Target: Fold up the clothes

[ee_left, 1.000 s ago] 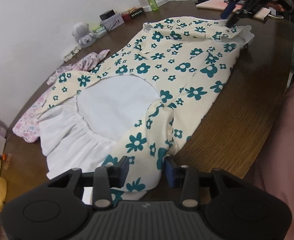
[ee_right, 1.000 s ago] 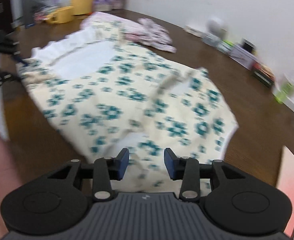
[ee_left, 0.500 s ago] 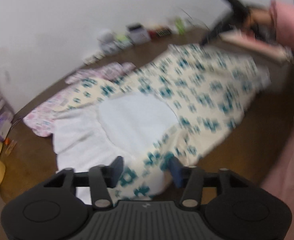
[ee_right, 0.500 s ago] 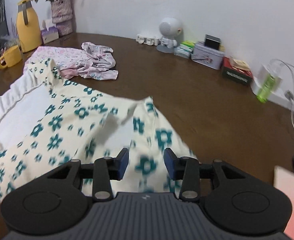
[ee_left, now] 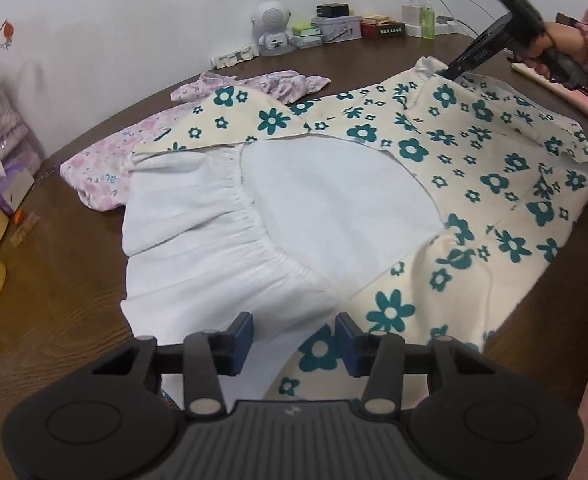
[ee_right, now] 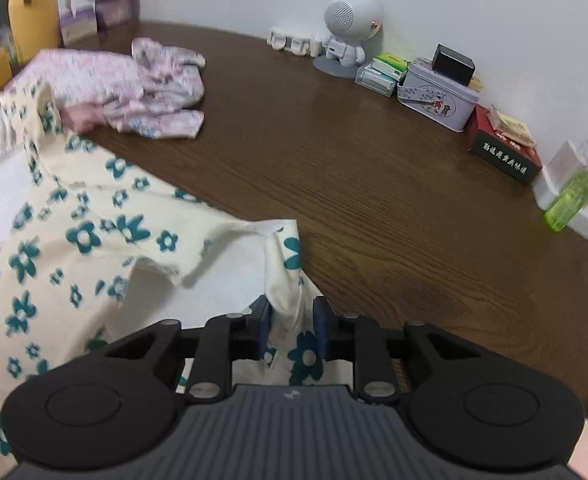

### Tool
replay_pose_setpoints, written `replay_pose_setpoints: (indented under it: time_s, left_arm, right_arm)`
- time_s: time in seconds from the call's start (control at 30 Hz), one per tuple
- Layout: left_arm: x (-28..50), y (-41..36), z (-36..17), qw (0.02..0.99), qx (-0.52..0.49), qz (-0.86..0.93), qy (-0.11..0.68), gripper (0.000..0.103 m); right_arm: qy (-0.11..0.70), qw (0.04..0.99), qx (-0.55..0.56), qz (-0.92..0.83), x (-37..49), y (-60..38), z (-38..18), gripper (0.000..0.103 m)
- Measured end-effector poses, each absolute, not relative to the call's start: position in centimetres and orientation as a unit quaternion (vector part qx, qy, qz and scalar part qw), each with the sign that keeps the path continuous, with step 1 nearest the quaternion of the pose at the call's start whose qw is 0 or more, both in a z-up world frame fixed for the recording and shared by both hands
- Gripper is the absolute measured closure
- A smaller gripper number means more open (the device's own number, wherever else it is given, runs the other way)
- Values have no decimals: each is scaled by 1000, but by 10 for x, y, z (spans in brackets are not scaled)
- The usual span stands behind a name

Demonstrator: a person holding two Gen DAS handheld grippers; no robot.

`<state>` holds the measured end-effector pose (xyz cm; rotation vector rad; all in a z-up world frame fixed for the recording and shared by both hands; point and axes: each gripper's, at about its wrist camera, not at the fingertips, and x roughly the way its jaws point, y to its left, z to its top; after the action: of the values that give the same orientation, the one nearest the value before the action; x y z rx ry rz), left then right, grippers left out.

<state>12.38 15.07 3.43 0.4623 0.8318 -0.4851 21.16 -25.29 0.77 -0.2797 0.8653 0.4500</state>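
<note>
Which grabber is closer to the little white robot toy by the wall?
Right. The right gripper grips the flowered dress on the side nearer the robot toy; the left gripper hovers at the far hem.

dark wooden table point(ee_right: 374, 184), plain white wall point(ee_left: 133, 12)

The dark brown wooden table point(ee_right: 374, 184) has a wide bare part between the cream dress with teal flowers point(ee_left: 474, 184) and the white wall, and a gripper could pass there freely. Along the wall stand obstacles in a row: a white robot-shaped speaker point(ee_right: 348, 36), a pale tin box point(ee_right: 434, 100), a red carton point(ee_right: 502, 152) and a green bottle point(ee_right: 570, 200). At the far left, a crumpled pink floral garment point(ee_right: 133, 80) touches the dress, and a yellow jug point(ee_right: 31, 16) stands behind it.
</note>
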Motion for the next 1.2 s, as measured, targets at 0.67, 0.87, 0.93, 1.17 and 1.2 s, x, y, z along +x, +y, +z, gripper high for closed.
replay_pose_setpoints:
  time_s: [0.67,0.87,0.93,1.17,1.2]
  left_arm:
    - [123,148,26,861,227,-234,389,60]
    - [122,148,26,863,225,-233,388,60]
    - [121,148,26,863,226,-233,387,60]
    - [118,147,25,863,230,-232,386,60]
    - [117,146,25,862,232,-232,386,60]
  right_arm:
    - [455,841,-60,288,196,-231,8,60]
    - [435,856,-72,271,168,-255,19,64]
    - [440,854,-92,262,161,-258,16,64]
    - [434,855,-129,250,157,-250,1,102]
    - [433,857,-131,246,156,-251,1,102]
